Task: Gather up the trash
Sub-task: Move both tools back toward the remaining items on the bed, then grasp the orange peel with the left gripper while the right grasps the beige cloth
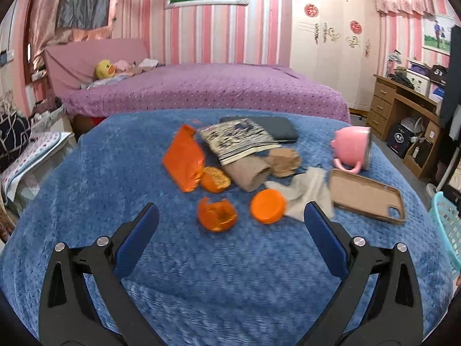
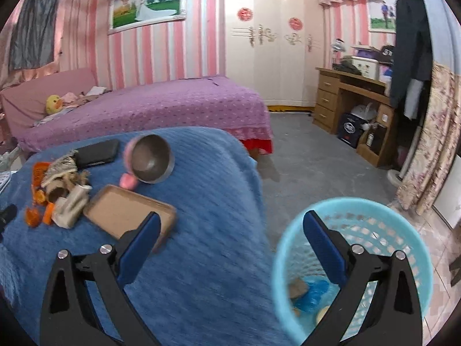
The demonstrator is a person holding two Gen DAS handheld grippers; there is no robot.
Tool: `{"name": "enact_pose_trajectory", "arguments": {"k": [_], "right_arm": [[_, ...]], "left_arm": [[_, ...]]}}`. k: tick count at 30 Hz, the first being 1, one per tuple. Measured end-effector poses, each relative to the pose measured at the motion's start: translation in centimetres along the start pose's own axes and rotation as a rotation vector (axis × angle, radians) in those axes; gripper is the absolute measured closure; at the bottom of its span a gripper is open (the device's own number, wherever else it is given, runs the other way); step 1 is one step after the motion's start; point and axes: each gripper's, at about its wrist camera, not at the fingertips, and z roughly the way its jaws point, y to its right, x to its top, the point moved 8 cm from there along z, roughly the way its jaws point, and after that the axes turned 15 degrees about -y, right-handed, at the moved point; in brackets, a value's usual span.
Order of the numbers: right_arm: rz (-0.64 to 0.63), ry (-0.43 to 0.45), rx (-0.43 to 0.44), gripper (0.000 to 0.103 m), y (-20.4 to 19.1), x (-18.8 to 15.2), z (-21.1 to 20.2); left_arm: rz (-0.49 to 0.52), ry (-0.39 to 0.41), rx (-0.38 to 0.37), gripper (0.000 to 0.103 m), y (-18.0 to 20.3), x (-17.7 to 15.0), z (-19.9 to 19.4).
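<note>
Left of the cup [image 1: 353,147]: orange wrapper [image 1: 184,160], peels [image 1: 216,213], lid [image 1: 268,206], tissue [image 1: 309,191], all on the blue desk [image 1: 201,274]. Left tool [image 1: 230,222] apart, empty, near the peels. Right of the cup: right tool [image 2: 230,227] apart, empty, above basket [image 2: 299,288] edge.

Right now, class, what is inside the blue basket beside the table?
Inside the blue basket, the right wrist view shows a brown scrap, something crumpled and blue and a pale round piece. The right gripper covers the rest of the bottom.
</note>
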Motion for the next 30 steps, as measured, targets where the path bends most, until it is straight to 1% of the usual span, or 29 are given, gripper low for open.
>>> {"name": "enact_pose_trajectory", "arguments": {"k": [3, 6, 9, 12, 14, 16, 18, 23, 25, 27, 29, 30], "right_arm": [[-0.061, 0.005, 0.021, 0.006, -3.2, 1.2, 0.1], [-0.102, 0.007, 0.039, 0.006, -5.8, 2.2, 0.5], [-0.121, -0.001, 0.06, 0.006, -7.5, 2.9, 1.3], [-0.136, -0.018, 0.09, 0.006, -8.8, 2.7, 2.3], [-0.154, -0.022, 0.089, 0.006, -9.4, 2.1, 2.9], [-0.176, -0.047, 0.073, 0.006, -9.7, 1.3, 4.0], [-0.173, -0.07, 0.079, 0.006, -9.7, 0.8, 4.7], [-0.163, -0.061, 0.059, 0.006, -8.6, 1.1, 4.9], [-0.152, -0.064, 0.059, 0.006, -8.2, 1.2, 5.0], [-0.136, -0.075, 0.069, 0.006, -7.9, 1.2, 5.3], [-0.13, -0.081, 0.072, 0.006, -7.9, 1.2, 5.6], [-0.127, -0.084, 0.074, 0.006, -7.9, 1.2, 5.7]], "left_arm": [[-0.023, -0.017, 0.015, 0.006, -1.4, 0.2, 0.9], [-0.055, -0.036, 0.005, 0.006, -2.5, 0.1, 1.4], [-0.067, -0.045, -0.002, 0.006, -3.0, 0.1, 1.8], [-0.066, -0.06, 0.0, 0.006, -3.2, -0.1, 2.4], [-0.071, -0.073, -0.006, 0.006, -3.4, -0.2, 2.7], [-0.083, -0.089, -0.019, 0.006, -3.7, -0.2, 3.2], [-0.092, -0.105, -0.028, 0.006, -3.9, -0.3, 3.8], [-0.11, -0.162, -0.037, 0.006, -4.0, -0.5, 5.5], [-0.109, -0.183, -0.045, 0.01, -3.8, -0.5, 6.0], [-0.095, -0.196, -0.041, 0.011, -3.5, -0.5, 6.3], [-0.075, -0.204, -0.034, 0.015, -2.9, -0.4, 6.7], [-0.064, -0.209, -0.038, 0.02, -2.3, -0.2, 7.0]]}}
